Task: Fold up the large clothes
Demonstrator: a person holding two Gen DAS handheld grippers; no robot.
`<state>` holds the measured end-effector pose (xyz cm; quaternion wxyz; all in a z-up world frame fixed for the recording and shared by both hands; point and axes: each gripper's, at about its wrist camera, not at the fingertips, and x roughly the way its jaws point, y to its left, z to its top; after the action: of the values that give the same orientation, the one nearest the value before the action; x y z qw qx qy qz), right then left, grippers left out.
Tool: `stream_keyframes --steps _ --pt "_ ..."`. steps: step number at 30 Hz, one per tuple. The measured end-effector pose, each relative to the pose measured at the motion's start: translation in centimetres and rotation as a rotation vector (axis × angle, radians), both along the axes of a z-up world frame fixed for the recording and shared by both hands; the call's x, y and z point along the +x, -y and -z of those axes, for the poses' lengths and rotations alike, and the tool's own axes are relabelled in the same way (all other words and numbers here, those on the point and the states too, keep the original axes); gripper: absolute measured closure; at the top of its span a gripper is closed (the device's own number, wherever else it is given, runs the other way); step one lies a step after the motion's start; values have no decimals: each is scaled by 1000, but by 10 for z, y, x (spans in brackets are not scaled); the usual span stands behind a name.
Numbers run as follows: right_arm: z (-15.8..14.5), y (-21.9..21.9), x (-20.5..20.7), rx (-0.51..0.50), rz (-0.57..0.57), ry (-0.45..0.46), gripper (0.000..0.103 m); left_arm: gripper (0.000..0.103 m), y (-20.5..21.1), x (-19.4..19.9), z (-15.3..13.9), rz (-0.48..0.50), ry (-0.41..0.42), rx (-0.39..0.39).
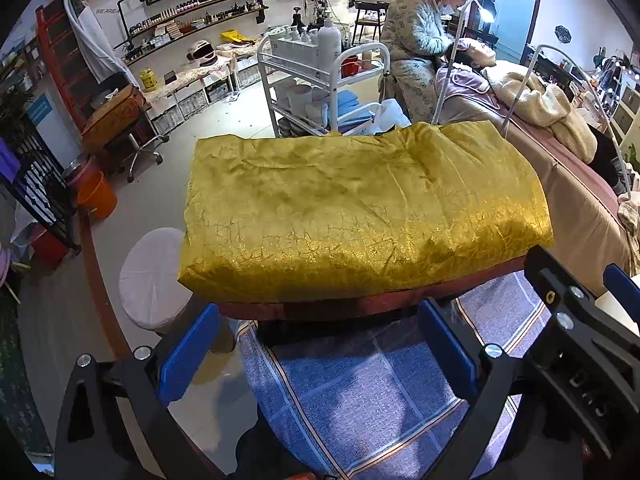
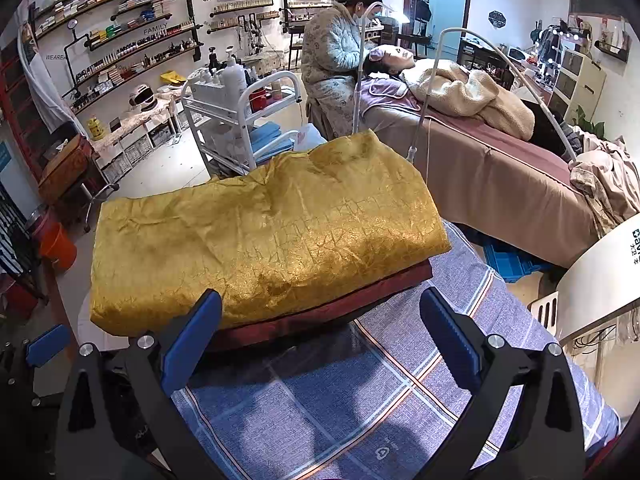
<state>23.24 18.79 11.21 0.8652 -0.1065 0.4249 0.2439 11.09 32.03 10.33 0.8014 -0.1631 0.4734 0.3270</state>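
Folded shiny gold crinkle-textured quilt (image 1: pixel 360 208) (image 2: pixel 264 232) with dark red underside lies as a thick rectangular bundle across the far end of the bed covered in a blue-grey plaid sheet (image 1: pixel 360 400) (image 2: pixel 340 400). Left gripper (image 1: pixel 318 354) with blue pads: fingers spread wide, empty, at the near edge of the bundle. Right gripper (image 2: pixel 320 342): fingers likewise spread, empty, left pad just in front of the quilt's red edge. White round stool (image 1: pixel 152 276) beside the bed's left edge.

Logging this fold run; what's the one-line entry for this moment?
gold quilt: folded, on blue plaid sheet | left gripper: open, empty | right gripper: open, empty | contact: none
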Motion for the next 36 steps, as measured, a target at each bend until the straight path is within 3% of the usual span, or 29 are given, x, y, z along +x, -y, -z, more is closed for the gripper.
stream_keyframes --steps 36 --pt "2 0 -3 -22 15 28 6 6 -4 -1 4 -16 -6 -4"
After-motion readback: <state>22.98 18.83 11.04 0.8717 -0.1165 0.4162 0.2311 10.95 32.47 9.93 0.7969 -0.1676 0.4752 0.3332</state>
